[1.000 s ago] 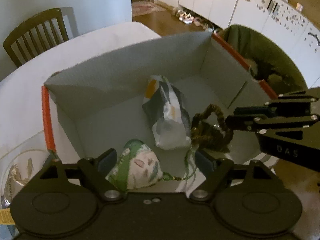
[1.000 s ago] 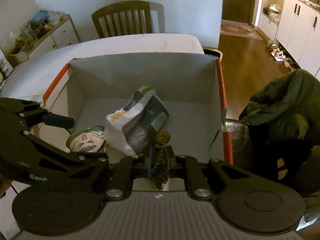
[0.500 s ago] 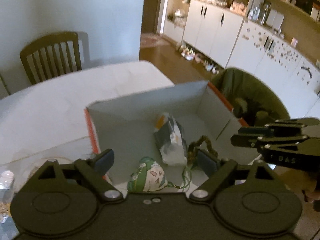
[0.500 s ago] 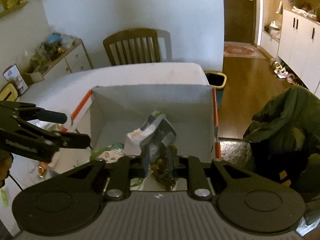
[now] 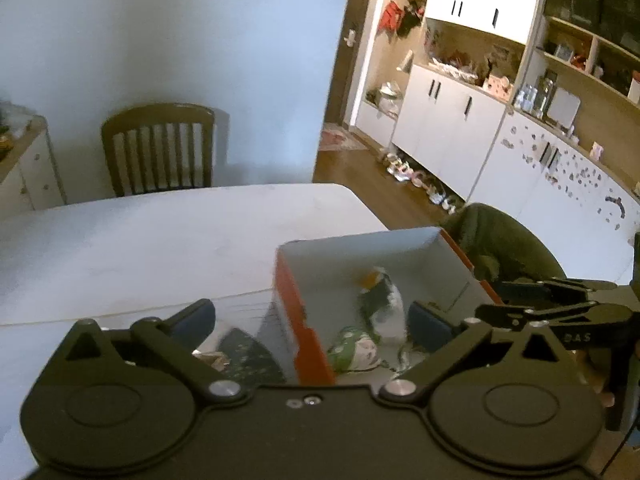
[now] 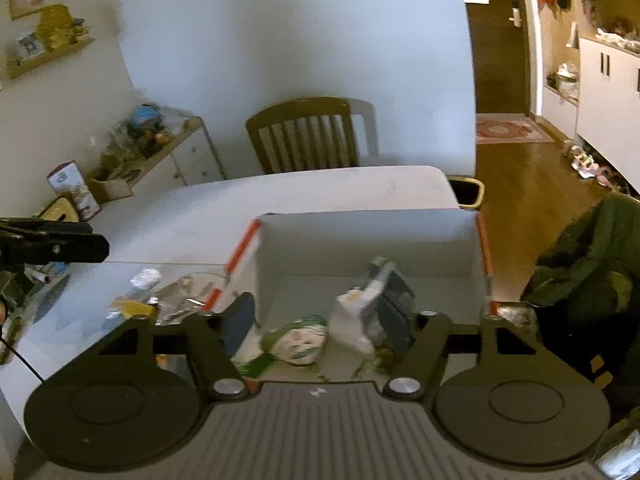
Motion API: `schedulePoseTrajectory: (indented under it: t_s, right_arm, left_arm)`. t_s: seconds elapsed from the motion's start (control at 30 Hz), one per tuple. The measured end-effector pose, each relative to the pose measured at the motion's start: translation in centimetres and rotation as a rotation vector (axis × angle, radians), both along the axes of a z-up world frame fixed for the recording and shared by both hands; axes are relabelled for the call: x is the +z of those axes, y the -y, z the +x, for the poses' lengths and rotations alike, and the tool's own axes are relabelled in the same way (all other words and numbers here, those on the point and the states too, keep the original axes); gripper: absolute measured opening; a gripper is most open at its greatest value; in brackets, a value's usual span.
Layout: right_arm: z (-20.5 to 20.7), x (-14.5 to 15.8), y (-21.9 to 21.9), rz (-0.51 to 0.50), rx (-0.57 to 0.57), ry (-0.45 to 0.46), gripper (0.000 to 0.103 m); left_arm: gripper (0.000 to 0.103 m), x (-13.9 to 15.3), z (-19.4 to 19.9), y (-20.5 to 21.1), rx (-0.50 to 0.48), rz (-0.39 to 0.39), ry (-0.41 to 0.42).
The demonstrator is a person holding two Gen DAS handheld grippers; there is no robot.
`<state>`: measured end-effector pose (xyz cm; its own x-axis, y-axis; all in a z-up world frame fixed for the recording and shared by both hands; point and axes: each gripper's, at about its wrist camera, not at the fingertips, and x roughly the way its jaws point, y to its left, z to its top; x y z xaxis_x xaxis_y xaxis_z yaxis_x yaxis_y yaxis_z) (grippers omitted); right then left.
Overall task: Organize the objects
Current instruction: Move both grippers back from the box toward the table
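Note:
A grey cardboard box with orange edges [image 5: 296, 320] [image 6: 360, 240] stands on the white table. Inside lie a white, grey and green packet [image 5: 382, 306] [image 6: 372, 300] and a green-and-white face pouch [image 5: 356, 354] [image 6: 298, 340]. The brown scrunchie is hidden behind my fingers; I cannot tell where it lies. My left gripper [image 5: 310, 322] is open and empty, above the box's left wall. My right gripper [image 6: 320, 322] is open and empty, above the box's near side; it also shows at the right of the left wrist view [image 5: 560, 312].
Loose wrappers and small packets [image 6: 160, 300] lie on the table left of the box. A dark packet [image 5: 244, 354] lies by the box's left wall. A wooden chair [image 6: 308, 132] stands at the table's far side. A green-draped chair [image 6: 592, 272] is at the right.
Both grippers have lifted and pulled back from the box. The right gripper, shut on the brown scrunchie before, has opened and no longer holds it. The left gripper has swung left.

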<state>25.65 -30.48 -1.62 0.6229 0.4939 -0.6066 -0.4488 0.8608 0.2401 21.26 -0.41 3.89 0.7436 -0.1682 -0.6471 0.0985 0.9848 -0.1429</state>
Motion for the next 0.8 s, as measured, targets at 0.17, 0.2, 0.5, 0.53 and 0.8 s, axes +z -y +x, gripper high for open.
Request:
schedulePoseTrajectory:
  t_s: [0.17,0.2,0.5,0.53,0.8]
  right_arm:
    - [-2.0,1.0,-2.4,0.022,0.019,0.021,0.086]
    - [-2.3,1.2,-3.0,0.022,0.020,0.025,0.086]
    - [-5.3,1.9,-9.3,-0.004,0.052,0.075,0.089]
    - [-5.7,1.9,-10.1,-0.009,0.058,0.077,0.091]
    - [-7.6,1.0,-16.3,-0.039,0.097,0.043,0.092]
  left_arm:
    - [0.103,0.6,-2.0,-3.0,0.033,0.010,0.005]
    - [0.103,0.6,-2.3,-3.7,0.038,0.011,0.002]
    - [0.103,0.4,-6.1,-9.5,0.079,0.029,0.000]
    - [0.103,0.3,-6.7,-10.1,0.081,0.033,0.002]
    - [0.103,-1.2,-10.5,-15.2,0.140,0.042,-0.004]
